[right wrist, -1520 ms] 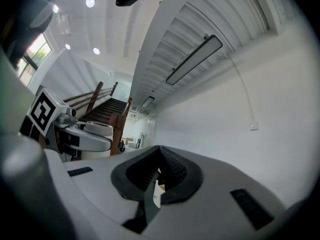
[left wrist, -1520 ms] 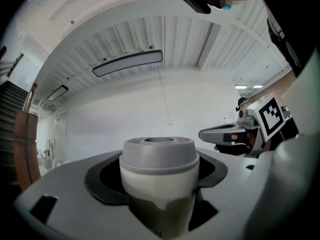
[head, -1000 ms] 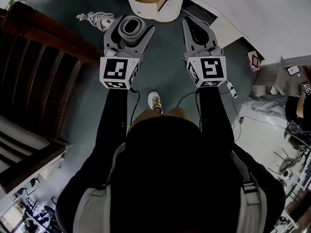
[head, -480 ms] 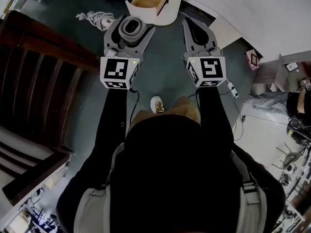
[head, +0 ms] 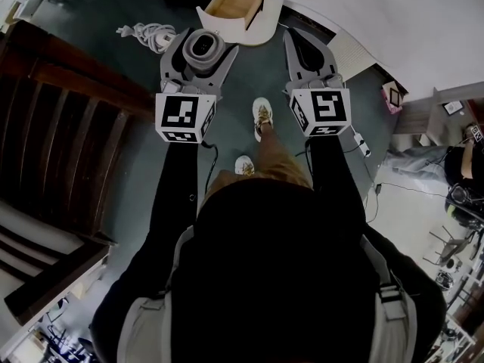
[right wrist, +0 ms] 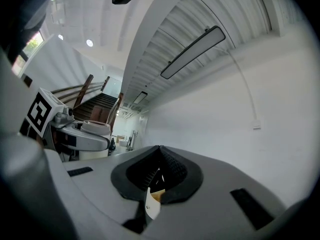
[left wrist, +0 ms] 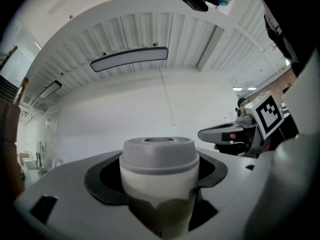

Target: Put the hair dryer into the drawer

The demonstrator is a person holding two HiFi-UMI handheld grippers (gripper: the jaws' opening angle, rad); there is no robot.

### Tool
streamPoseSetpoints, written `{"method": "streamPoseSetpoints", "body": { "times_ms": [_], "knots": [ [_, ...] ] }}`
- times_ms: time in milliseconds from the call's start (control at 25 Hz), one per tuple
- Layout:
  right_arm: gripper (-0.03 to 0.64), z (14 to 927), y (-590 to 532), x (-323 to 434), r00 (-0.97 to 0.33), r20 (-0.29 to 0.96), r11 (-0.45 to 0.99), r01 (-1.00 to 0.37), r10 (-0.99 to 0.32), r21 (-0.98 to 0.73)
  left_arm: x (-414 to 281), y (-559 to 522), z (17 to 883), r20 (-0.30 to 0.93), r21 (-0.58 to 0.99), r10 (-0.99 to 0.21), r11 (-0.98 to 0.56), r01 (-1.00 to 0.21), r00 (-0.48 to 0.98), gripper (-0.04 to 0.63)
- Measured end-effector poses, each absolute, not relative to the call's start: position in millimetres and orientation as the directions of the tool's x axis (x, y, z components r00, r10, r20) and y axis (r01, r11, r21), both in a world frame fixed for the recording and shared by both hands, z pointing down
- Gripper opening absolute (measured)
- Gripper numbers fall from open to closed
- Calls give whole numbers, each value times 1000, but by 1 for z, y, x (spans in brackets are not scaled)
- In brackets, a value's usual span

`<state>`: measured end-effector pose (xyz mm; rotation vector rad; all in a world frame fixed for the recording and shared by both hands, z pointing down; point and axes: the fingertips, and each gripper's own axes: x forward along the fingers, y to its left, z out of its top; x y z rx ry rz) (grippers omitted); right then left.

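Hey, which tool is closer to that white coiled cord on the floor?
Left. The left tool, gripping the hair dryer, hangs just right of the white coiled cord in the head view; the right tool is farther right, beyond the left one.

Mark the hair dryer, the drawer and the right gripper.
hair dryer (head: 203,45): head view, on its round grey end.
drawer (head: 231,3): head view, on the bare wooden inside.
right gripper (head: 295,36): head view, at the tips of its closed jaws.

L claw (head: 203,38) clamped on hair dryer (left wrist: 159,176), R claw (head: 293,38) closed, arms (head: 178,184) fwd
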<state>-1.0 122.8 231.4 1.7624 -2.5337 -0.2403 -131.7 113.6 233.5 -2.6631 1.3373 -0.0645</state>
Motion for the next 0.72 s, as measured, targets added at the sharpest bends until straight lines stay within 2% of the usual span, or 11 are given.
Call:
{"method": "streamPoseSetpoints", "body": {
  "times_ms": [440, 720],
  "knots": [
    [25, 239, 67, -19, -404, -60, 389, -904, -913, 175, -142, 62, 240, -37, -193, -815, -563, -804, 579, 370],
    [25, 257, -8, -4, -444, -44, 432, -887, -895, 164, -121, -7, 254, -23, -187, -827, -549, -815, 562, 370]
  ]
}}
